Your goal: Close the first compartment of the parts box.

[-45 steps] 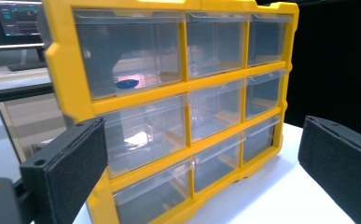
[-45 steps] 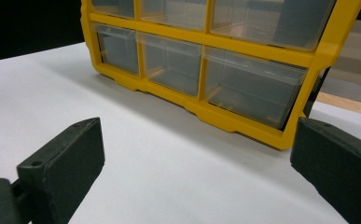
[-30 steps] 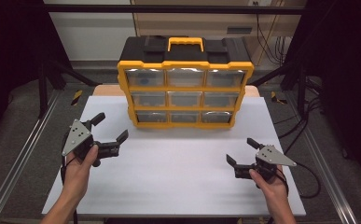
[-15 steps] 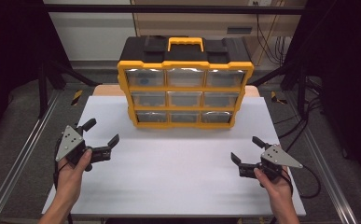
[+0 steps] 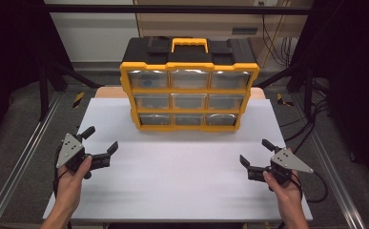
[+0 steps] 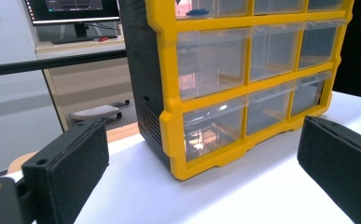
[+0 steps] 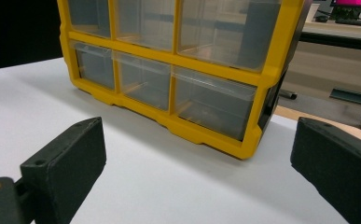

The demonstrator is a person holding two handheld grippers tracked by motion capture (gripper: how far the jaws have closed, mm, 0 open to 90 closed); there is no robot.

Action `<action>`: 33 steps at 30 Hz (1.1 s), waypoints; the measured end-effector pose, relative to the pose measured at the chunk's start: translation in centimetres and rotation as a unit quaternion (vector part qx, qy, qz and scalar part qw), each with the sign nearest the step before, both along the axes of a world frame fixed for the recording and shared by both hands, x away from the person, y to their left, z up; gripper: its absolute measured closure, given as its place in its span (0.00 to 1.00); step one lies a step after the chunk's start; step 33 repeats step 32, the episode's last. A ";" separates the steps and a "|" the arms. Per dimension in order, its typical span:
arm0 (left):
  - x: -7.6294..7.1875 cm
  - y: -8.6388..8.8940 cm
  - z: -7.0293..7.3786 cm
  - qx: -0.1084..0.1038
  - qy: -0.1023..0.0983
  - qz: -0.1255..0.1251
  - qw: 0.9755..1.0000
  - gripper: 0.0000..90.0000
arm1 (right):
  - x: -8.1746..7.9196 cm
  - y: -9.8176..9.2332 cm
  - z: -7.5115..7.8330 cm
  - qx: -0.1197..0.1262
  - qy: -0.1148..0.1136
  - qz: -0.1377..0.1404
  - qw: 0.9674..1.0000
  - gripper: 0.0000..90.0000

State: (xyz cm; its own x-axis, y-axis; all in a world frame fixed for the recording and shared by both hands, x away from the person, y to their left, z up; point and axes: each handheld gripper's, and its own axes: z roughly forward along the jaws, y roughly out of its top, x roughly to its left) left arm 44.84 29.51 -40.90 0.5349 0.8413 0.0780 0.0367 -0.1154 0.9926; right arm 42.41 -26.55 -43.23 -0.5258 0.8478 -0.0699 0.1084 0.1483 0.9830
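A yellow-and-black organizer case with nine clear drawers and a yellow handle stands upright at the back middle of the white table. Something blue lies in its top left drawer. My left gripper is held open at the table's near left, empty, and faces the case's lower left corner. My right gripper is held open at the near right, empty, and faces the case's lower right corner. Both grippers are well apart from the case.
The white table stretches between the grippers and the case. Metal rails run along both sides. Cables hang at the right. Small yellow-black items lie on the floor behind the table. A monitor stands far off.
My left gripper has drifted left and toward the near edge. My right gripper has shifted slightly right. Both have stayed open and the case has not moved.
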 end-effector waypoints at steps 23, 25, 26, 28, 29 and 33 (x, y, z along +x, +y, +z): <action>0.3 1.1 -3.3 -0.016 0.031 -0.003 0.999 0.02 | 0.4 0.3 -1.3 -0.006 0.000 -0.002 1.000 0.05; 0.2 1.1 -3.4 -0.013 0.031 -0.004 0.999 0.02 | 0.6 0.4 -1.6 -0.008 0.006 -0.001 1.000 0.06; 0.2 1.1 -3.3 -0.013 0.030 -0.004 0.999 0.02 | 0.7 0.5 -1.7 -0.007 0.010 0.001 1.000 0.06; 0.2 1.2 -3.3 -0.014 0.029 -0.005 0.999 0.02 | 0.9 0.8 -2.0 -0.007 0.016 0.004 1.000 0.06; 0.2 1.3 -3.2 -0.016 0.027 -0.003 0.999 0.02 | 1.0 0.9 -2.1 -0.013 0.017 0.006 1.000 0.06; 0.4 1.6 -3.3 -0.019 0.031 0.001 0.999 0.02 | 1.1 1.2 -2.2 -0.014 0.017 0.007 1.000 0.07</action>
